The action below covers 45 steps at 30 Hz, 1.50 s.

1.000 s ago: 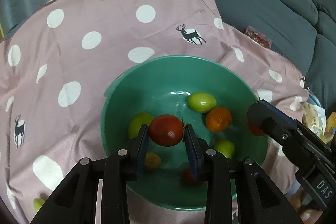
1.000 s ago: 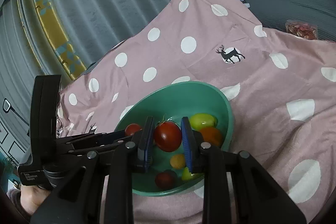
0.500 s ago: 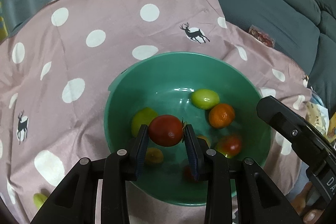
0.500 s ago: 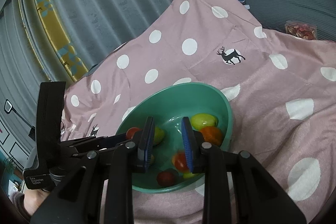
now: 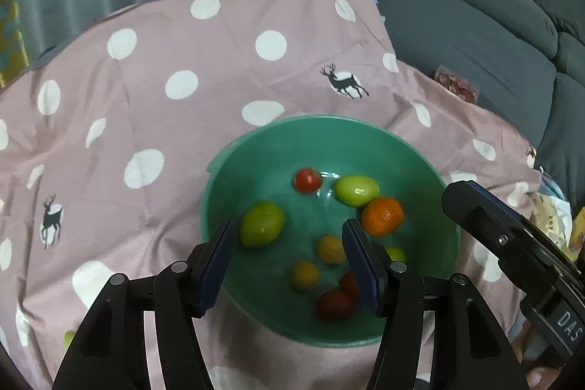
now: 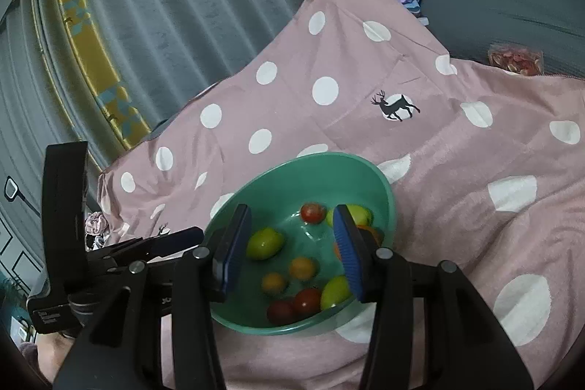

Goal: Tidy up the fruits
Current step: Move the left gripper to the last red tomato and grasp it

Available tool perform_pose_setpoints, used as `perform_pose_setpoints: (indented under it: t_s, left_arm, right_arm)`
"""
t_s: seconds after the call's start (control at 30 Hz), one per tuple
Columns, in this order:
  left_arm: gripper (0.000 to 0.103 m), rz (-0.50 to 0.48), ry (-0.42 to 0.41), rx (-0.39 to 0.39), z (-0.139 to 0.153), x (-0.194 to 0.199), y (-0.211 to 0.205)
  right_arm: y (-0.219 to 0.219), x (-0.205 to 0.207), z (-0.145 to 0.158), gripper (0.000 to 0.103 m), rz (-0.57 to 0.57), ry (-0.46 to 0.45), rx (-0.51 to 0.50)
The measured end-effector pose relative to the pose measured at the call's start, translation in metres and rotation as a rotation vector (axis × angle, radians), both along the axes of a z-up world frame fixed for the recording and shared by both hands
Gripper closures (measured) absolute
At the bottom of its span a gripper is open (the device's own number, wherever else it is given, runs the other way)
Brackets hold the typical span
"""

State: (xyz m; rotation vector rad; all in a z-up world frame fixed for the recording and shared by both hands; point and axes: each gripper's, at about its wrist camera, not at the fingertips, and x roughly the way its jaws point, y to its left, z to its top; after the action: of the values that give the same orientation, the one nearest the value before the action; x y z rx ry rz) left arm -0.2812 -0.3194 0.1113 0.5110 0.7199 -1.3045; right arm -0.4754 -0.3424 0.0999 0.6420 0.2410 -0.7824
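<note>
A green bowl [image 5: 234,167] sits on a pink polka-dot cloth and holds several fruits: red tomatoes [image 5: 308,180], green fruits [image 5: 262,224], an orange [image 5: 382,216] and small yellow ones [image 5: 304,275]. My left gripper [image 5: 290,256] is open and empty above the bowl's near side. My right gripper [image 6: 290,247] is open and empty above the same bowl [image 6: 369,170], where the fruits show again, among them a red tomato [image 6: 312,212]. The right gripper's body shows at the right of the left wrist view [image 5: 512,247].
The pink cloth [image 5: 182,61] drapes over a surface. A grey sofa [image 5: 475,24] with a snack packet [image 5: 457,84] lies at the right. A small green fruit [image 5: 68,339] lies on the cloth at the lower left. Grey curtains [image 6: 146,6] hang behind.
My left gripper opened and let go of the red tomato, which now lies in the bowl. My right gripper dropped its tomato earlier and opened wider. Both grippers pulled back a little.
</note>
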Motion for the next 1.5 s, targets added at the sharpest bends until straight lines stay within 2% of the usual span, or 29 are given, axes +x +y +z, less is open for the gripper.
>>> perform_pose_setpoints:
  t_s: [0.03,0.17,0.33,0.37,0.43,0.47,0.5,0.57,0.63,0.73,0.87,0.97,1.13,1.27,1.43,1.5]
  left_arm:
    - [0.042,0.002,-0.007,-0.008,0.002,-0.001,0.003]
    - [0.026,0.010,-0.016,-0.045,0.006,0.001,0.023]
    - [0.025,0.054,-0.004,-0.092,0.011,0.015,0.064]
    - [0.025,0.071,-0.002,-0.104,0.012,0.019,0.075]
    - [0.015,0.113,-0.007,-0.119,0.015,0.030,0.097]
    - [0.007,0.140,-0.015,-0.125,0.015,0.037,0.110]
    - [0.005,0.172,-0.027,-0.128,0.014,0.044,0.124]
    - [0.005,0.234,-0.050,-0.114,0.010,0.059,0.150]
    - [0.005,0.283,-0.064,-0.081,0.002,0.074,0.173]
    - [0.005,0.345,-0.083,-0.018,-0.014,0.089,0.206]
    - [0.005,0.349,-0.075,0.055,-0.037,0.095,0.234]
    - [0.005,0.346,-0.063,0.085,-0.048,0.099,0.238]
    - [0.005,0.318,-0.040,0.071,-0.050,0.107,0.229]
    - [0.025,0.312,0.001,0.131,-0.066,0.120,0.209]
    - [0.030,0.341,0.034,0.184,-0.084,0.133,0.204]
    - [0.040,0.345,0.045,0.187,-0.087,0.137,0.204]
  right_arm:
    - [0.002,0.000,0.000,0.055,0.001,-0.003,-0.005]
    - [0.009,0.002,0.006,0.054,0.009,-0.019,-0.034]
    - [0.025,0.012,0.012,0.050,0.086,-0.046,-0.088]
    - [0.028,0.015,0.013,0.046,0.105,-0.048,-0.097]
    - [0.038,0.025,0.015,0.040,0.175,-0.058,-0.119]
    - [0.042,0.031,0.016,0.037,0.213,-0.063,-0.122]
    - [0.048,0.038,0.015,0.035,0.265,-0.067,-0.119]
    - [0.056,0.054,0.012,0.028,0.379,-0.076,-0.090]
    - [0.061,0.066,0.007,0.027,0.467,-0.092,-0.042]
    - [0.068,0.086,-0.008,0.027,0.623,-0.129,0.090]
    - [0.089,0.112,-0.026,0.027,0.756,-0.093,0.185]
    - [0.097,0.123,-0.037,0.027,0.775,-0.045,0.206]
    - [0.098,0.127,-0.045,0.027,0.763,-0.011,0.218]
    - [0.094,0.127,-0.048,0.027,0.757,0.002,0.225]
    - [0.091,0.127,-0.049,0.027,0.763,0.010,0.227]
    - [0.090,0.127,-0.050,0.027,0.764,0.011,0.233]
